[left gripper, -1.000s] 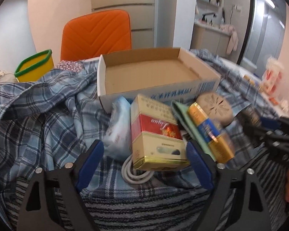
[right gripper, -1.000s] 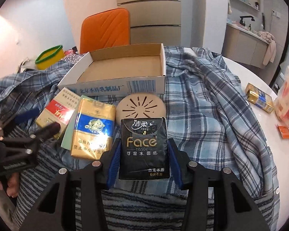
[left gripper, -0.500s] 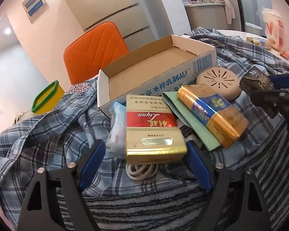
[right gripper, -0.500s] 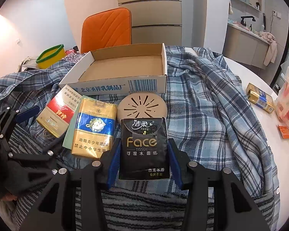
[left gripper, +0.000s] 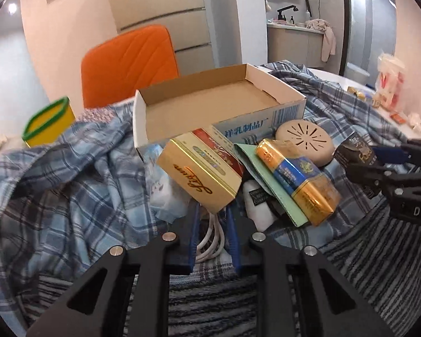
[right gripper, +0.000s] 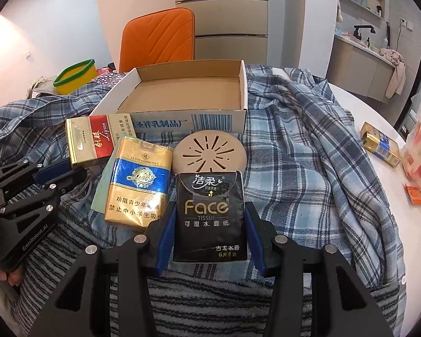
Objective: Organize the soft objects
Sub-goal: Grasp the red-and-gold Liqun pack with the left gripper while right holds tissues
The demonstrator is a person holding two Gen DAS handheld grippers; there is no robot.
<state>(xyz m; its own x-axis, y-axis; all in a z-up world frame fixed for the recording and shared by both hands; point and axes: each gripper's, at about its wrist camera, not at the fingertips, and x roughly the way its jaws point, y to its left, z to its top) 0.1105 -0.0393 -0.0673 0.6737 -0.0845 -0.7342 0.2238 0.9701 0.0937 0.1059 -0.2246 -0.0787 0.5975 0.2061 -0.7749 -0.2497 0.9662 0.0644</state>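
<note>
Tissue pack (right gripper: 210, 216): you are holding the black pack between the blue pads of your right gripper (right gripper: 209, 233), clamped on both long sides; it is sitting low over the striped blanket (right gripper: 210, 295), well short of the box.
Tissue risk: the pack is soft, so I judge it could be buckling or sliding out if you swing fast, since only its lower half is inside the pads.
Red-and-gold box (left gripper: 202, 165): your left gripper (left gripper: 213, 224) is pinching it by its near bottom edge, jaws drawn close together on it, and it is tilting up over the white cable (left gripper: 210, 241).
Left grip risk: you are gripping a narrow edge of a stiff, slick carton, so it may be pivoting or dropping onto the clutter; it also looks like a hard item, so check that it belongs with the soft ones.
Cable risk: the loop is lying right between your left fingers and could be snagging as you lift.
Blue-and-gold pack (right gripper: 139, 185): it is lying on a green sheet (left gripper: 269, 185) just beside both tools; a dropped item could be knocking it away.
Round beige disc (right gripper: 210, 153): it is sitting between the tissue pack and the box, touching the box front, so a low carry may be clipping it.
Cardboard box (right gripper: 240, 120): it is standing open with nothing in it on the plaid shirt (right gripper: 308, 146); the loose cloth underneath could be letting it shift or tip if you are bumping its front wall.
Crossing risk: both grippers are heading for one opening, so they could be colliding.
</note>
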